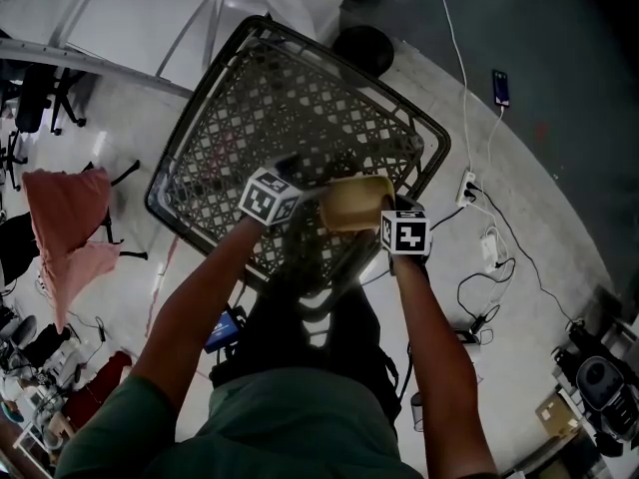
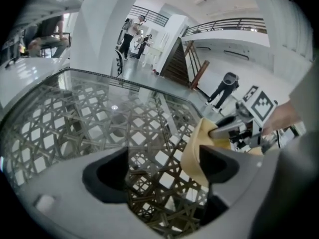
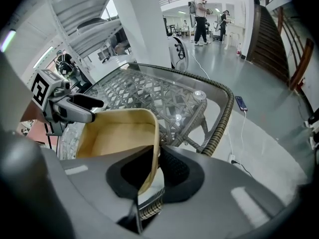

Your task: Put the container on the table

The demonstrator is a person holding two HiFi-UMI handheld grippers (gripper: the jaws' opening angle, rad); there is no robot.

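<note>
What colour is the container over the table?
Pale tan; the container shows best in the right gripper view.

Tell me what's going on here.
A person holds a gripper in each hand over a glass-topped wicker table. The right gripper is shut on the wall of a tan container, holding it at the table's near edge. The left gripper is open beside the container's other side, gripping nothing. Whether the container rests on the glass yet is unclear.
</note>
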